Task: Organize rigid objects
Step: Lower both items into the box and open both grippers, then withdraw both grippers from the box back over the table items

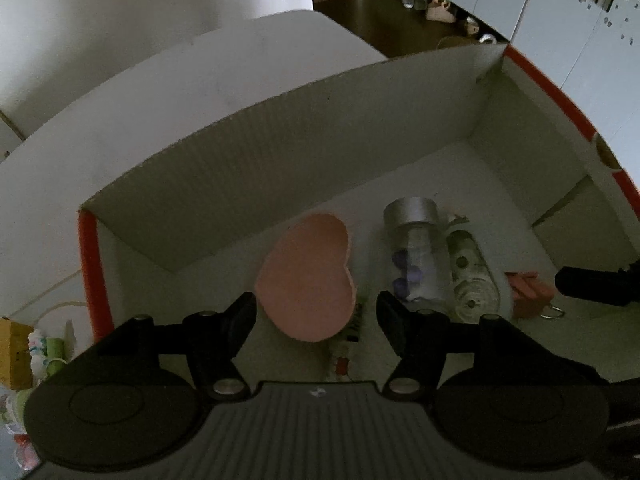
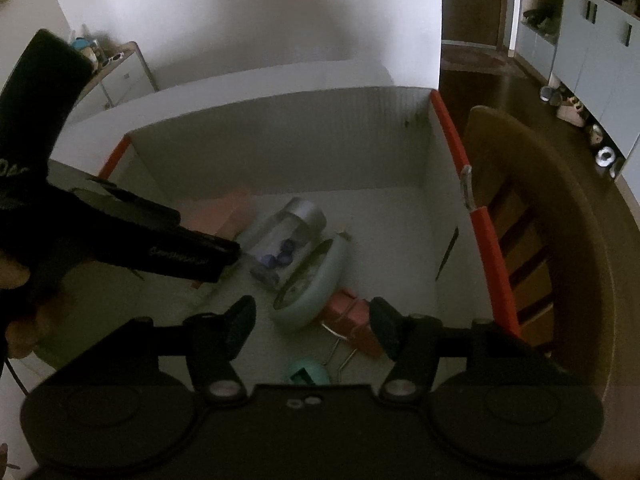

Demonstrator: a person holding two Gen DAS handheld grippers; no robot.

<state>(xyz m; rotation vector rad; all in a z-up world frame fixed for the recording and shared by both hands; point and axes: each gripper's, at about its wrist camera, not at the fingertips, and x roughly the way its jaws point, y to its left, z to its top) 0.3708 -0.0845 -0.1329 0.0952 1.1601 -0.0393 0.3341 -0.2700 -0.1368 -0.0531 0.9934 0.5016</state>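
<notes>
while no writing reads clearly, both tongs, left and right, gape wide over a white cardboard box holding a pink heart and jar; dark wood floor beyond.

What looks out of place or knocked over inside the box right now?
The clear jar with a silver lid lies on its side in the cardboard box, purple pieces loose inside, leaning against the pale round case. Nothing has spilled. Both grippers are open and empty.

White table carries open cardboard box; small clutter, hard to identify, beside box.
</notes>
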